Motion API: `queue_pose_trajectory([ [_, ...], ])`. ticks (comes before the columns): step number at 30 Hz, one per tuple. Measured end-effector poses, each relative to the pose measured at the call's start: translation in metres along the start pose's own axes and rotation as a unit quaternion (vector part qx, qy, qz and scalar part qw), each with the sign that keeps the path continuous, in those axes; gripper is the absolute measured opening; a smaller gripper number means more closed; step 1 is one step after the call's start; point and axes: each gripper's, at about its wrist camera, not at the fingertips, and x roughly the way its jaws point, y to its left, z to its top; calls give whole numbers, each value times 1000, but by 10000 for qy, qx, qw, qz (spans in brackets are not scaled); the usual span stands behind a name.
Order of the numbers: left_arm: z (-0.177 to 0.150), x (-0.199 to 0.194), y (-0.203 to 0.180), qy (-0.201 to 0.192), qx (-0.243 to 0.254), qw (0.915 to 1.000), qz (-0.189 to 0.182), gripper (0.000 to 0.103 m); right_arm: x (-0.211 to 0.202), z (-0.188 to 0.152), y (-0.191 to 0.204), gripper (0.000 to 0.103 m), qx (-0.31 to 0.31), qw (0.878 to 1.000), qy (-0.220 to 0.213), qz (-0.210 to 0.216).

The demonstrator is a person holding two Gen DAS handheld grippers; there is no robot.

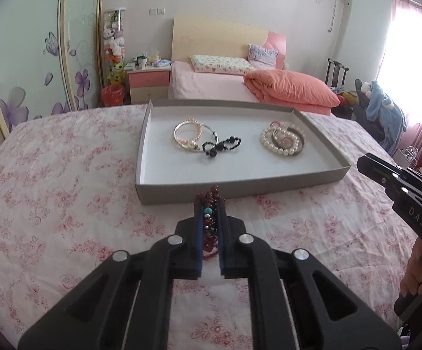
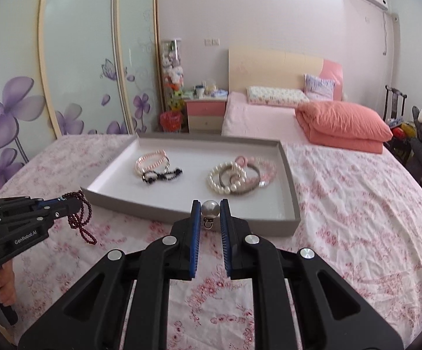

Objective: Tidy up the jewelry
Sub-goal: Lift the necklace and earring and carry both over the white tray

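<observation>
A shallow grey tray [image 1: 240, 185] with a white floor lies on the floral bedspread; it also shows in the right wrist view [image 2: 141, 204]. In it lie pink and silver bangles with a black bead bow [image 1: 199, 140] on the left and a pearl bracelet pile [image 1: 282, 141] on the right. My left gripper [image 1: 210, 204] is shut on a dark red bead string [image 1: 209, 221], which dangles in the right wrist view [image 2: 79, 218], just short of the tray's near wall. My right gripper [image 2: 210, 204] is shut on a large pearl earring [image 2: 210, 208], held before the tray's near edge.
The pink floral bedspread [image 1: 65, 204] spreads around the tray. Behind stand a second bed with a folded coral quilt [image 1: 289, 90], a pink nightstand [image 1: 148, 83], a red bin [image 1: 111, 94] and wardrobe doors with purple flowers. A chair with clothes [image 1: 383, 108] is at right.
</observation>
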Motion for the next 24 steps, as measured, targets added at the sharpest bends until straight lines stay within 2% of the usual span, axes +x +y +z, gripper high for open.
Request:
queue_pose_trajectory([
  [14,19,-36,-22,-947,247,9949,247,9,-33,21,7,14,-31,9930,-1148,-270],
  [24,34,-39,-34,-1322,352,9900,339,9,-31,32,9,14,-9,9898,-1394,-293],
])
